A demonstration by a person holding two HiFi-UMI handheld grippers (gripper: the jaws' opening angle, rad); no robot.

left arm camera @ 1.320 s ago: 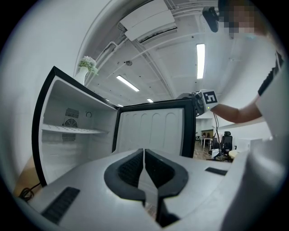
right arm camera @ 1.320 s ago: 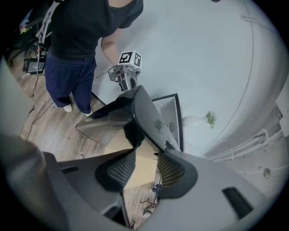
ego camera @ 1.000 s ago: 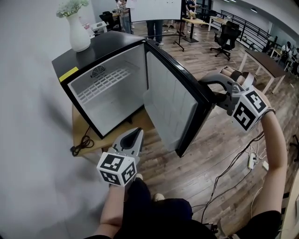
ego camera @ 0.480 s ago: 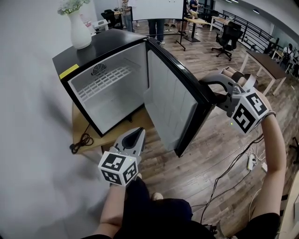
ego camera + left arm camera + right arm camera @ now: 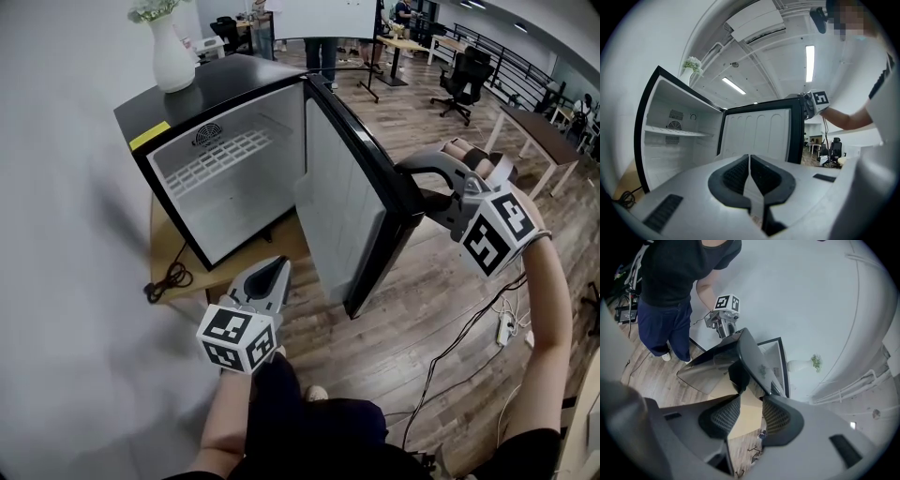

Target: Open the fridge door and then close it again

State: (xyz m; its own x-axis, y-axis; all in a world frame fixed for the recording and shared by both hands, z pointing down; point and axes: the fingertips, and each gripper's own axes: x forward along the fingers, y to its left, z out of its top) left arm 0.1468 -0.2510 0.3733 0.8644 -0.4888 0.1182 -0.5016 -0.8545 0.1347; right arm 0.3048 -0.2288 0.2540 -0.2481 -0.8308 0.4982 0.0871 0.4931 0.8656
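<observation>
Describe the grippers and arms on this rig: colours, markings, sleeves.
The left gripper and right gripper both have light grey moulded bodies tapering to a claw lined with black ribbed pads. Each carries a white cube printed with black square markers. No cables show on either gripper. The forearms are bare, and the person wears a black short-sleeved top.

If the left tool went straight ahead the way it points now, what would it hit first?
Most likely the white inner face of the open fridge door. The left tool points straight at it, though depth is hard to judge.
</observation>
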